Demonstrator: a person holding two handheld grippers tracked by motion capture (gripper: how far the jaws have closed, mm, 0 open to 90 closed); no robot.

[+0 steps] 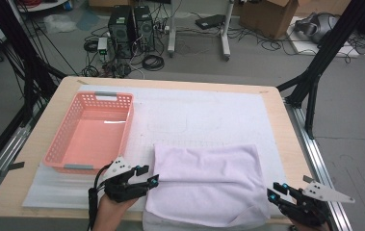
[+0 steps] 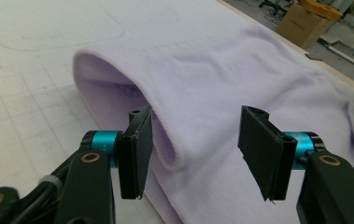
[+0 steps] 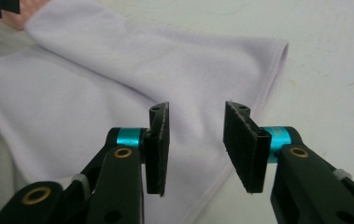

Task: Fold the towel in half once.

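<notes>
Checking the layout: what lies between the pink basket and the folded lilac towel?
Nothing stands there. In the high view, only bare white mat separates the pink basket from the folded lilac towel.

A lab: computer towers [image 1: 132, 30], floor cables [image 1: 152, 61], black rig frame [image 1: 315, 72].

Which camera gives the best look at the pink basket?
The high view: the pink basket sits whole on the table's left side, beside the folded lilac towel. The two gripper views look at that towel instead.
</notes>
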